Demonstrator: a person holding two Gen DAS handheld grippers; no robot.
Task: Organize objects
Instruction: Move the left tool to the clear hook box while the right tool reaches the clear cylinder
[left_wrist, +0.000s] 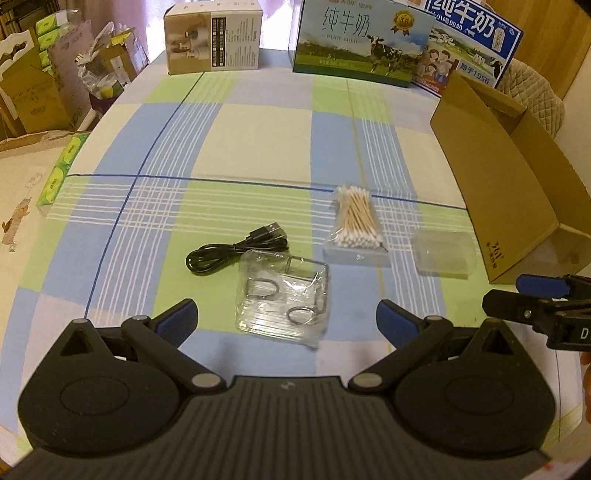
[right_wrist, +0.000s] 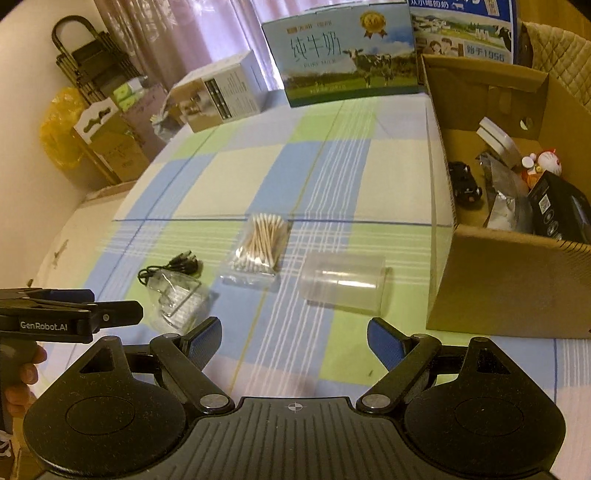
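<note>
Checked cloth in blue, green and cream covers the table (left_wrist: 258, 133), whose far edge is lined by a white product box (left_wrist: 212, 37), a green milk carton (left_wrist: 364, 38) and a blue milk carton (left_wrist: 476, 35). At the right edge an open cardboard box (right_wrist: 509, 291) stands, and in the right wrist view a black toy car (right_wrist: 464, 181), a silver pouch (right_wrist: 506, 201) and a black packet (right_wrist: 561, 212) are seen inside it. Four loose things are laid in a row toward the near edge: a coiled black USB cable (left_wrist: 240, 248), a clear bag of metal hooks (left_wrist: 282, 301) touching the cable, a pack of cotton swabs (left_wrist: 356, 225) just beside these, and a clear plastic container (right_wrist: 341, 282) lying on its side between the swabs and the cardboard box. The left gripper (left_wrist: 286, 321) is held with its fingers spread wide, nothing between them, just short of the bag of hooks. The right gripper (right_wrist: 293, 343) is likewise spread wide and empty, near the clear container. The middle and far parts of the cloth are left bare, and free room is seen between the row and the cartons. Beyond the left edge, cardboard cartons (left_wrist: 26, 92) and tissue packs (left_wrist: 61, 168) are stacked.
</note>
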